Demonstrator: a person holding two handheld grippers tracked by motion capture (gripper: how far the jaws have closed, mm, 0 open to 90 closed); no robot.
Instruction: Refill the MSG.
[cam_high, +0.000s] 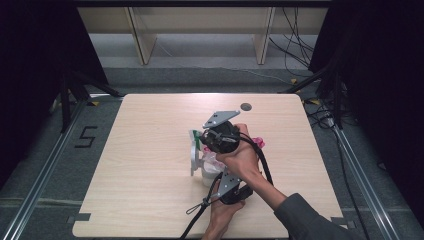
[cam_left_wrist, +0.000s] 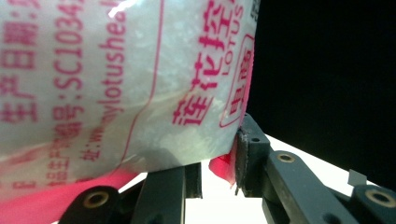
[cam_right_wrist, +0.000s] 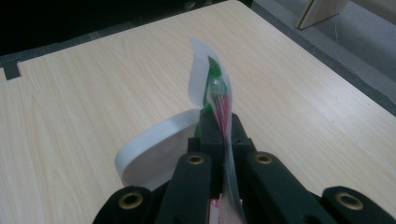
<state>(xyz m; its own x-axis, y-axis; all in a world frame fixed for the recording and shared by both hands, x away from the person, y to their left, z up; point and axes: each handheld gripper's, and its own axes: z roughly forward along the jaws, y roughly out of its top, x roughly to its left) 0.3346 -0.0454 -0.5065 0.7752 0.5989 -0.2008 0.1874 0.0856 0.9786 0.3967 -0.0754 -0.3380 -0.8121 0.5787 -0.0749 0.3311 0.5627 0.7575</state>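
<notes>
While both hands work close together near the middle of the pale wooden counter (cam_high: 150, 150), the thing in play is a translucent white plastic bag printed with pink Chinese lettering (cam_left_wrist: 116, 84), held up off the wood between the two tools. In the high view the bag (cam_high: 207, 162) sits just left of the person's crossed hands, its white body hanging toward the counter.

The left gripper (cam_left_wrist: 217, 170) has the bag's lower pink edge between its jaws: the right-hand pad presses against the plastic, and there's a narrow gap on the other side, so it reads as a light pinch on the bag's corner. From above, that left gripper (cam_high: 231, 192) is at the near edge, its cable trailing off toward the person.

The right gripper (cam_right_wrist: 219, 135) is clamped tight on the bag's thin top strip, where green and red print shows; the plastic stands up on edge between the closed jaws. From above, the right gripper (cam_high: 220, 137) sits farther up the counter, the hand wrapped around it and its forearm crossing over the left hand.

A curled white strip of film (cam_right_wrist: 154, 149) loops out beside the right jaws, touching the bag's top. Around them, a small dark round disc (cam_high: 245, 106) lies near the far edge, well apart. Beyond it are pale wooden shelf legs (cam_high: 142, 37) and loose black cables (cam_high: 300, 45) on the grey floor.
</notes>
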